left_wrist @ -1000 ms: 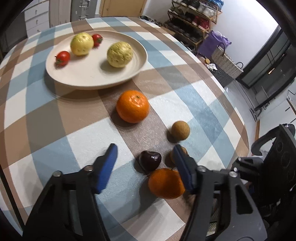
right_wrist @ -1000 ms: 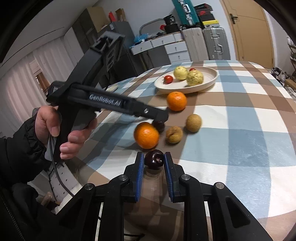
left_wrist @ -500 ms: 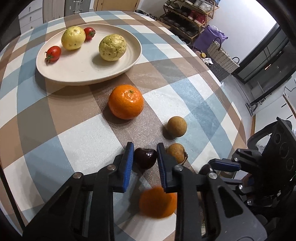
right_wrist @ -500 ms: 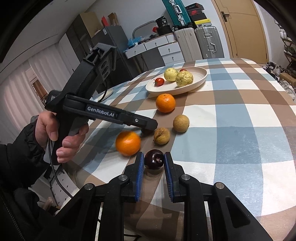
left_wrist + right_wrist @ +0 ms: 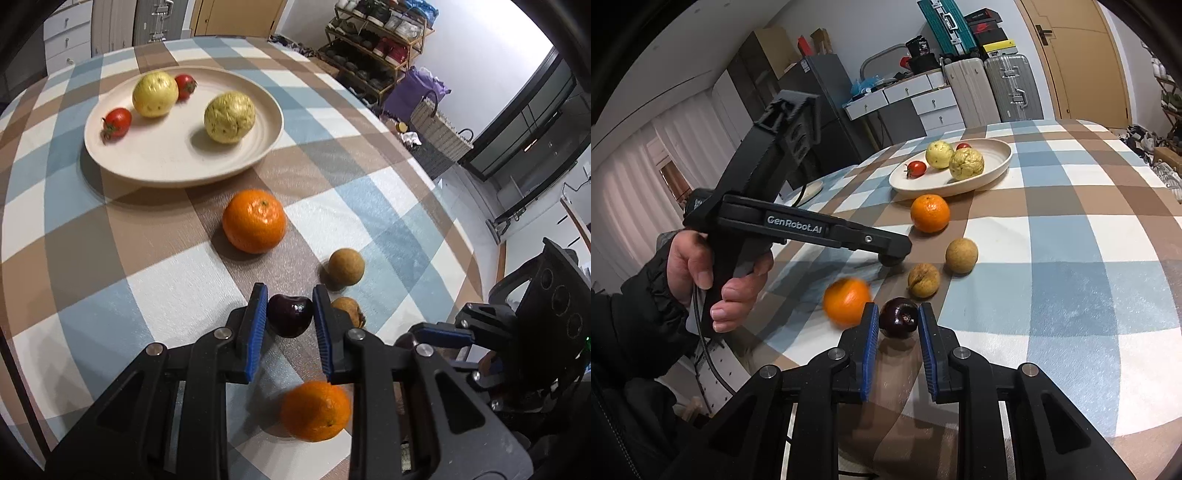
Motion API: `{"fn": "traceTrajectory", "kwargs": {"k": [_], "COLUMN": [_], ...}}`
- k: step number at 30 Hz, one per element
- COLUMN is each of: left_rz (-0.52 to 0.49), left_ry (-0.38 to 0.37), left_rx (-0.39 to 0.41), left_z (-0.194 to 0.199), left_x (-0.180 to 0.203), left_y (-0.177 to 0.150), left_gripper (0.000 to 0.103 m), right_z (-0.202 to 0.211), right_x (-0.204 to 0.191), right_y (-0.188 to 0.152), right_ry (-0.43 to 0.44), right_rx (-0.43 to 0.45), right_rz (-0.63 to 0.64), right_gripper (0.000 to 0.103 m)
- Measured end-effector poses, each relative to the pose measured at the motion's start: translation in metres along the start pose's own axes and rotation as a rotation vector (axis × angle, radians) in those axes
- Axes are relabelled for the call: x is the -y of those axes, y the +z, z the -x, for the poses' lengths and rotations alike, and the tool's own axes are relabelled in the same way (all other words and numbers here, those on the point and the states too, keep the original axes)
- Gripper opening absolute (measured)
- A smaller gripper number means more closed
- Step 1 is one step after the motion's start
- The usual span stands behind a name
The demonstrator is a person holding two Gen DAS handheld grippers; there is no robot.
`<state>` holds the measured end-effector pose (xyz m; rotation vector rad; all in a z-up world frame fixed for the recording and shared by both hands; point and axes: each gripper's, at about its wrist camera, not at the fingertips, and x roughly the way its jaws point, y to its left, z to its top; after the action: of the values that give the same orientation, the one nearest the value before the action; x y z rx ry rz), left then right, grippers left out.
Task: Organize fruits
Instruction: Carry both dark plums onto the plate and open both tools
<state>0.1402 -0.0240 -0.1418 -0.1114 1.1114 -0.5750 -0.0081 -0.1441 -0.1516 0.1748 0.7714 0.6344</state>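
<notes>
Checkered tablecloth (image 5: 92, 280), fruit scattered short of the plate (image 5: 147, 162). Both the left gripper (image 5: 290, 314) and right gripper (image 5: 898, 321) are clamped on a cherry each. That blurry orange (image 5: 846, 301) looks like it's rolling toward the edge, could drop off.

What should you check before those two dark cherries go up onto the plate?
1. Left gripper shut on its cherry: ok.
2. Right gripper shut on the second cherry: ok.
3. Free space on the plate beside the tomatoes and yellow fruits: ok.
4. Near orange at rest: not ok, it looks blurred in the right wrist view and lies close to the table edge.
5. Far orange clear of the way to the plate: not ok, it sits between.
6. Cherries lifted off the cloth: cannot tell.
</notes>
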Motion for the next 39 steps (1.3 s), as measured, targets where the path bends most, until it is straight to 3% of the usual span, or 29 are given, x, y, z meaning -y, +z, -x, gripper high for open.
{"fn": "traceTrajectory", "kwargs": {"k": [10, 22, 31, 39], "left_rz": [0.016, 0.093, 0.112, 0.082], "left_ry": [0.01, 0.049, 0.052, 0.04], "left_rx": [0.098, 0.178, 0.165, 0.116], "left_z": [0.036, 0.053, 0.031, 0.005], "left_x": [-0.01, -0.066, -0.108, -0.122], "left_y": [0.02, 0.074, 0.109, 0.131], "left_gripper": [0.022, 0.022, 0.022, 0.022], "right_z": [0.007, -0.022, -0.086, -0.146], "right_x": [0.01, 0.028, 0.032, 0.034], "right_y": [0.043, 0.125, 0.178, 0.192], "right_ry": [-0.001, 0.008, 0.026, 0.046], "right_rx": [0.057, 0.075, -0.005, -0.12], "right_rz": [0.001, 0.032, 0.059, 0.05], "right_gripper": [0.022, 0.022, 0.022, 0.022]}}
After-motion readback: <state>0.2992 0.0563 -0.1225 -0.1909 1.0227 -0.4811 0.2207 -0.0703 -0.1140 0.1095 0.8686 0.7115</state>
